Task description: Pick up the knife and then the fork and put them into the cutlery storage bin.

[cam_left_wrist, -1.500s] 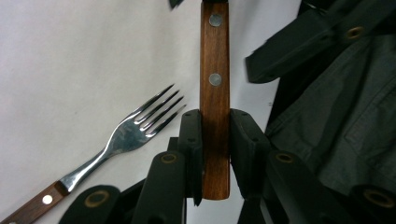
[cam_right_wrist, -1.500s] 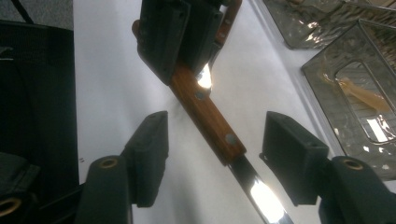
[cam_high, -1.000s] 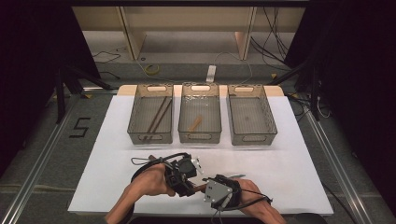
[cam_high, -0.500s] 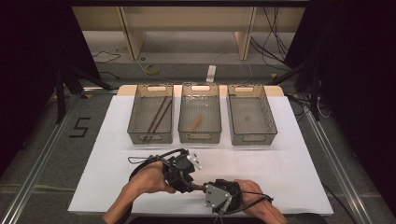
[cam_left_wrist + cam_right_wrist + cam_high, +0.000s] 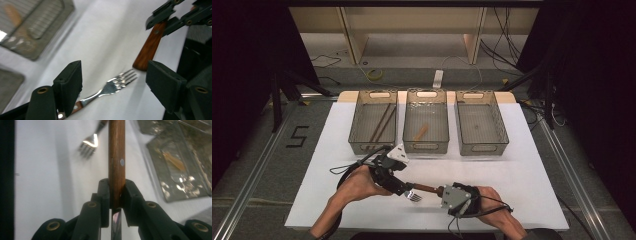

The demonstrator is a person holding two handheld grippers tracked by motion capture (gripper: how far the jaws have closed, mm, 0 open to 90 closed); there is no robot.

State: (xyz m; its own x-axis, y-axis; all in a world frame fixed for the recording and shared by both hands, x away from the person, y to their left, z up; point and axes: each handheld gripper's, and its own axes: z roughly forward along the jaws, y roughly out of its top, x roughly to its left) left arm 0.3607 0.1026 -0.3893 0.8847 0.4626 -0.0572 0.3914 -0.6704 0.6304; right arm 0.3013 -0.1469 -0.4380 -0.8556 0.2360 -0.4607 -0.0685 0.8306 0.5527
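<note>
Trays [image 5: 425, 148]: three; fork [image 5: 414, 197]: one

Bright overhead light on the white table [image 5: 537, 165], dark surrounds; both gripper views blurred, trays glaring

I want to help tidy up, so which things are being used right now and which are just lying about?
In use: wooden-handled utensil, clamped in the right gripper; fork on the white table beside it.
Lying about: three mesh trays; two dark sticks in the left tray; wooden piece in the middle tray.
</note>
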